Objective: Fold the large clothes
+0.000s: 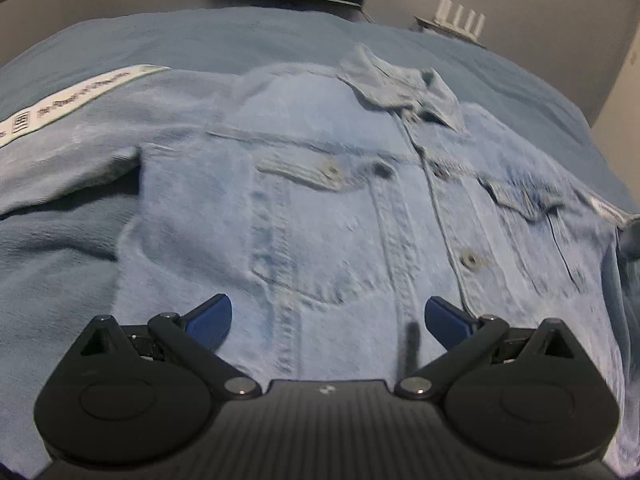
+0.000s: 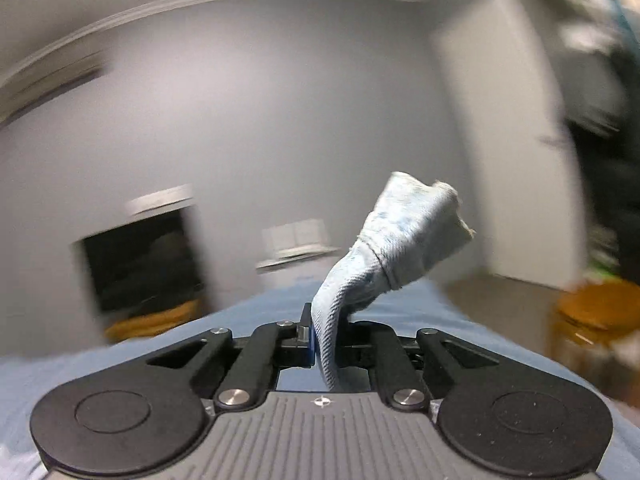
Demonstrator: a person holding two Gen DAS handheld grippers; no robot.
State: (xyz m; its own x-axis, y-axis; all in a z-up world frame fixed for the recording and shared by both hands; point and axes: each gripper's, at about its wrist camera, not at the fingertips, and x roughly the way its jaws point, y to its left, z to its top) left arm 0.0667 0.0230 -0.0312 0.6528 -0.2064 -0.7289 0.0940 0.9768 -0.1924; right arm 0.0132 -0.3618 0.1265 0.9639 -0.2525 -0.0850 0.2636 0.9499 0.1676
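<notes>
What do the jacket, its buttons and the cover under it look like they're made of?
Jacket: pale washed denim, matte; diagonal twill weave and raised double seams show. Buttons: probably dull metal, grey rounds with a centre dimple, too blurred to be sure. Cover: smooth blue woven cloth, softly wrinkled, no sheen.

Beside the denim jacket [image 1: 340,200], lettering on its white sleeve stripe [image 1: 80,98] is blurring beyond reading. The frame edge is cutting off that sleeve. Behind the jacket's pinched cuff [image 2: 404,240], the dark opening [image 2: 140,260] and orange object [image 2: 596,312] are smearing.
</notes>
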